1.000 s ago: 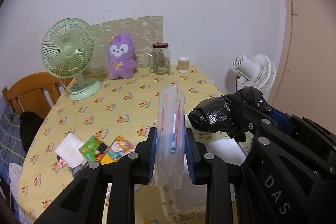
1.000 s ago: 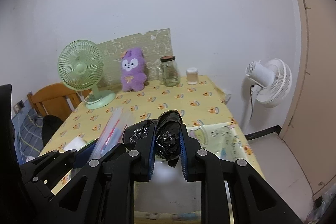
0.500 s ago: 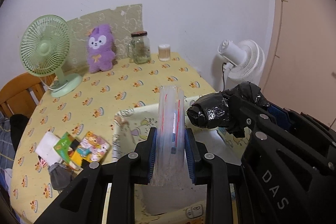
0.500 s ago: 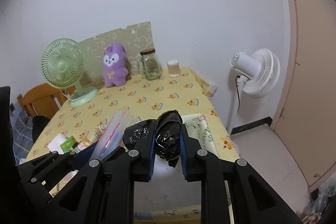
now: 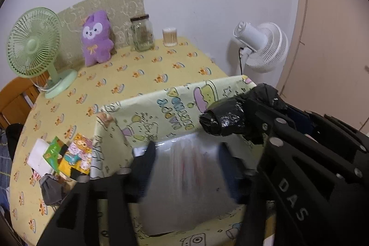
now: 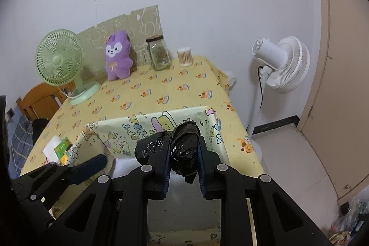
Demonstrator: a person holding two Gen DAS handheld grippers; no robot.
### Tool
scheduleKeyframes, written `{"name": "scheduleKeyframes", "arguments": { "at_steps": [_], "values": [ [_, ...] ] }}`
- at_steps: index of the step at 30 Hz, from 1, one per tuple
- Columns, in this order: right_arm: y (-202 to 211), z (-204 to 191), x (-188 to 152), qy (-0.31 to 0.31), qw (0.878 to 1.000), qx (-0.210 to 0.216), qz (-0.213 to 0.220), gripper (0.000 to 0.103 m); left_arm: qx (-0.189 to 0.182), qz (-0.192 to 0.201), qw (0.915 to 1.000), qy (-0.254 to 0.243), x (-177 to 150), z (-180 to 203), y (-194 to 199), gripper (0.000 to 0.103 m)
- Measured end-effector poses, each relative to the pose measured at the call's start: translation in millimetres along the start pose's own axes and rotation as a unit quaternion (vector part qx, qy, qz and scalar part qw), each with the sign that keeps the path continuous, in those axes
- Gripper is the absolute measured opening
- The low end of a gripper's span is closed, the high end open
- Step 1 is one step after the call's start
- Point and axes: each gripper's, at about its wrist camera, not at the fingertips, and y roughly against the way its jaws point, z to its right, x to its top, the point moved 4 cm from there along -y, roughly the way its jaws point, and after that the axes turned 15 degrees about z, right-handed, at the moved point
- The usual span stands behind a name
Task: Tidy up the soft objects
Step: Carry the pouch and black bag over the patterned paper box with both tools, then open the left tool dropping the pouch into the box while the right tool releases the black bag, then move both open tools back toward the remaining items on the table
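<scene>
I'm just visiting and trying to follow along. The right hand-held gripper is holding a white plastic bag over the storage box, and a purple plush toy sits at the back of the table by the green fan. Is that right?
Nearly. The bag in the right hand-held gripper is black, not white, as the right wrist view shows. It is held over the box, and the plush toy sits at the back of the table by the green fan.

Left gripper (image 5: 184, 167) motion-blurred, so finger spread is unreadable. Clear bag roll (image 5: 184, 176) is a pale smear over the storage box (image 5: 147, 112) (contact with fingers can't be judged). Box floor mostly hidden behind both grippers. Wooden chair (image 5: 13, 98) cut by the picture's left edge. Packets (image 5: 69, 153) at the table's left edge: print too small.
</scene>
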Motion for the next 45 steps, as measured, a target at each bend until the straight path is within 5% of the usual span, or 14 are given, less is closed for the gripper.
{"name": "scheduleKeyframes", "arguments": {
  "at_steps": [4, 7, 9, 11, 20, 28, 45],
  "values": [
    [-10, 1, 0, 0.009, 1.0, 0.001, -0.014, 0.023, 0.003, 0.006, 0.9999, -0.009, 3, 4, -1, 0.084],
    [-15, 1, 0, 0.013, 1.0, 0.002, -0.019, 0.023, 0.008, 0.002, 0.9999, -0.005, 4, 2, -5, 0.085],
    [-18, 1, 1, 0.016, 1.0, 0.001, -0.02, 0.032, 0.007, -0.004, 1.0, 0.001, 4, 0, -9, 0.085],
    [-20, 1, 1, 0.007, 1.0, 0.003, -0.024, 0.052, 0.002, -0.009, 0.9999, 0.008, 5, -2, -9, 0.085],
    [-20, -10, 4, -0.012, 0.999, 0.021, -0.048, 0.084, 0.004, -0.018, 0.9996, 0.022, 8, -13, -5, 0.089],
    [-7, -14, 7, -0.012, 0.999, 0.0, -0.031, 0.092, 0.006, 0.0, 1.0, -0.008, 12, -15, 8, 0.095],
    [46, -31, 23, -0.005, 0.999, -0.022, 0.025, 0.092, -0.017, 0.052, 0.9983, -0.018, 23, -19, 54, 0.098]
  ]
}}
